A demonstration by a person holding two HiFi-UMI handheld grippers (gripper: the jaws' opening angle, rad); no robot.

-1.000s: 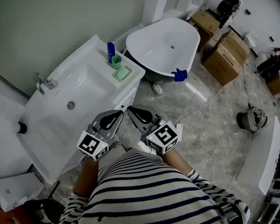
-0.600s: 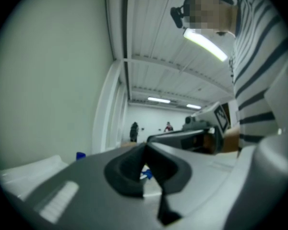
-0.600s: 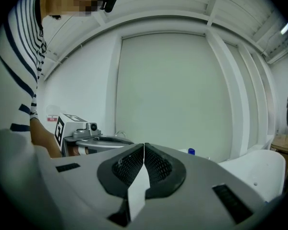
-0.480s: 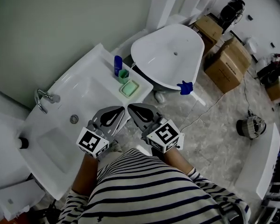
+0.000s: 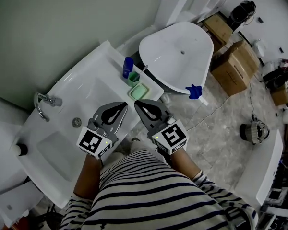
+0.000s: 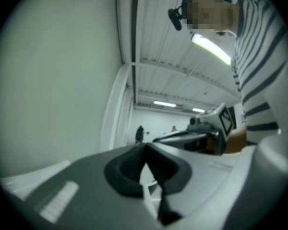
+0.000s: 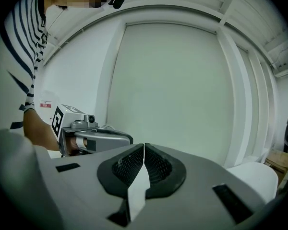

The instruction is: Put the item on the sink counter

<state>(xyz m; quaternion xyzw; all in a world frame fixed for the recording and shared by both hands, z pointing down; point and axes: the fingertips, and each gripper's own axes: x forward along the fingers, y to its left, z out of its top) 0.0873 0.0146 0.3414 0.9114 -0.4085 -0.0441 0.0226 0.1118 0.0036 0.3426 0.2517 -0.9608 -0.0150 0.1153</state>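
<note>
Left tongs (image 5: 122, 107): clenched, nothing betw. the pads; seen over the front edge of the sink counter (image 5: 103, 54), beside the basin (image 5: 62, 128).
Right tongs (image 5: 139, 104): also clenched & empty; kept just beside the left pair, tips near but apart, just short of the soap dish (image 5: 140, 92).
Why held so: both pairs are carried close to the body, side by side. Prob. a travel pose, since no grasp is being set up.
Item: held by neither pair; which thing is meant can't be told for sure. A blue thing (image 5: 194, 90) is perched on the bathtub (image 5: 175, 56) rim, well apart from the counter. It is the likely candidate, judged only.
Counter's right end: taken up by a blue bottle (image 5: 128, 67), a green cup (image 5: 133, 77) & the soap dish, set in a row toward the front corner, prob. for reach from the basin.
Free room: a bare strip is left behind the basin, betw. the faucet (image 5: 43, 102) & the bottle.
Edges: only a narrow gap is left betw. counter end & tub. The tub rim is rounded, so the blue thing could be knocked off by a careless approach.
Floor (image 5: 216, 128): open tiles are left to the right; boxes (image 5: 233, 63) are stacked beyond the tub.
Stage: early, fetch not yet begun (est.).
</note>
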